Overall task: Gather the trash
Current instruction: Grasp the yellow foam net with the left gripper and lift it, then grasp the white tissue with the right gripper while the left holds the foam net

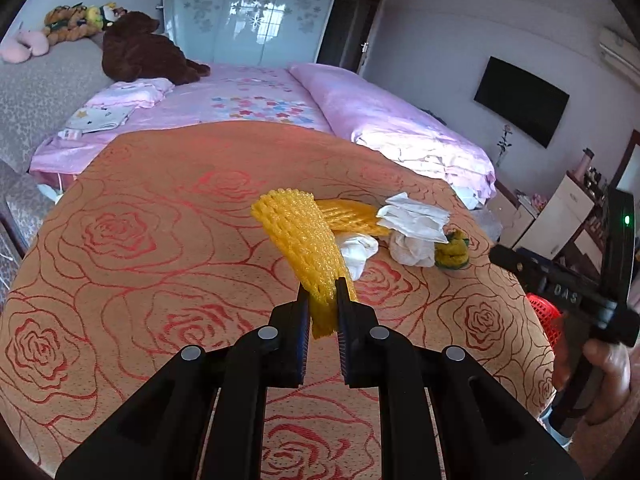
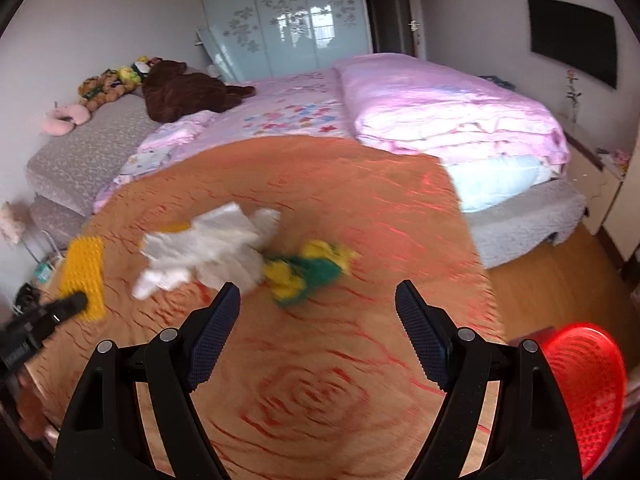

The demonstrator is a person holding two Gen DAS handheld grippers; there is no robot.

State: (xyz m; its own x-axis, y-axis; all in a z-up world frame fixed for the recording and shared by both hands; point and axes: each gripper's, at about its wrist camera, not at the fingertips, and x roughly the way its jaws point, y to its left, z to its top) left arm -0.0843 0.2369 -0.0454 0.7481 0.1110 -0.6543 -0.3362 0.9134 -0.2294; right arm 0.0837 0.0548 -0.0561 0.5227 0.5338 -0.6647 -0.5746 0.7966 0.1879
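Note:
My left gripper [image 1: 323, 286] is shut on a yellow foam fruit net [image 1: 298, 240] and holds it above the round table [image 1: 160, 240]; the net also shows in the right wrist view [image 2: 84, 276]. On the table lie a second yellow net [image 1: 348, 216], crumpled white tissues [image 1: 416, 226] [image 2: 208, 248] and a yellow-green wrapper [image 1: 452, 250] [image 2: 308, 272]. My right gripper [image 2: 318, 300] is open and empty, just in front of the tissues and wrapper. The right wrist view is motion-blurred.
A red mesh trash basket [image 2: 588, 388] [image 1: 544, 316] stands on the floor at the table's right side. A pink bed [image 2: 420, 112] with plush toys lies beyond the table. A TV [image 1: 520, 100] hangs on the right wall.

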